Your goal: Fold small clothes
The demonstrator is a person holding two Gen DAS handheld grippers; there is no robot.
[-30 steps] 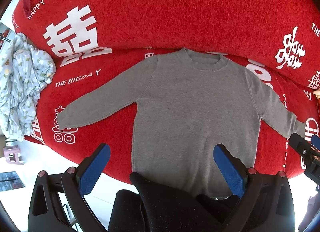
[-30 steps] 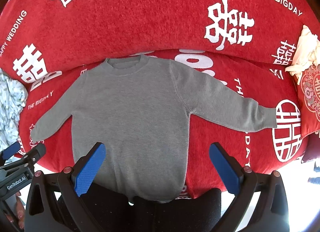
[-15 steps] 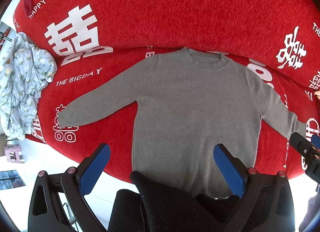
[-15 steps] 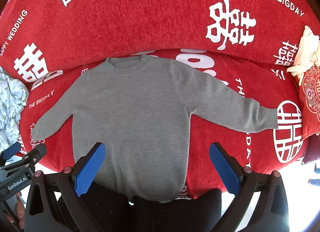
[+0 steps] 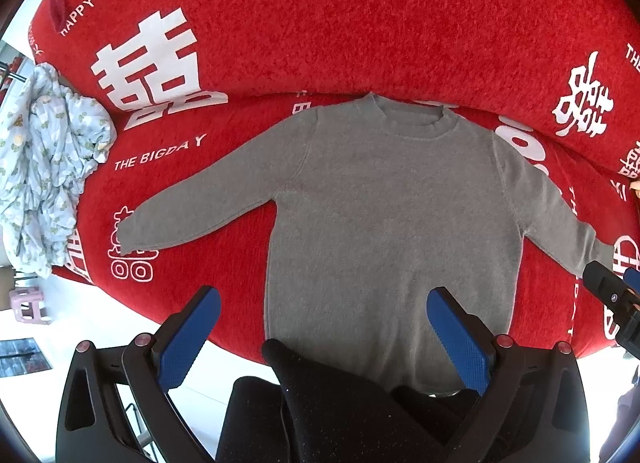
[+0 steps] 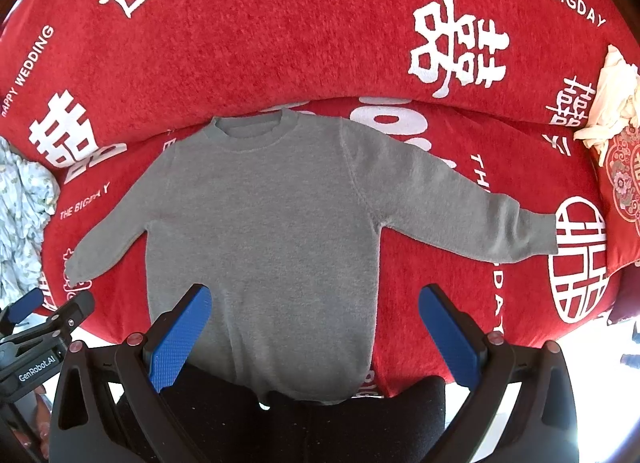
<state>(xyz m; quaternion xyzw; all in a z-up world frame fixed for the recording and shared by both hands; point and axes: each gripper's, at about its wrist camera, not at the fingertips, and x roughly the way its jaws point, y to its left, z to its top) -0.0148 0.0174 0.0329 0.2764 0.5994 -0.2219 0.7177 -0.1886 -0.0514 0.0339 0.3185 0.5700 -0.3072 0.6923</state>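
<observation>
Grey sweater (image 5: 392,223) spread flat, sleeves out, on red sofa cover (image 5: 320,35); left gripper (image 5: 324,327) and right gripper (image 6: 316,323) both released, above hem

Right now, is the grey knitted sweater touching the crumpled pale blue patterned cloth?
Apart. The left wrist view shows red cover between the grey knitted sweater sleeve cuff and the crumpled pale blue patterned cloth.

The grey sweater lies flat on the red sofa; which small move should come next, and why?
Probably lower the left gripper to the left cuff for a sleeve fold: the grey sweater is spread flat, and both grippers are open and empty.
</observation>
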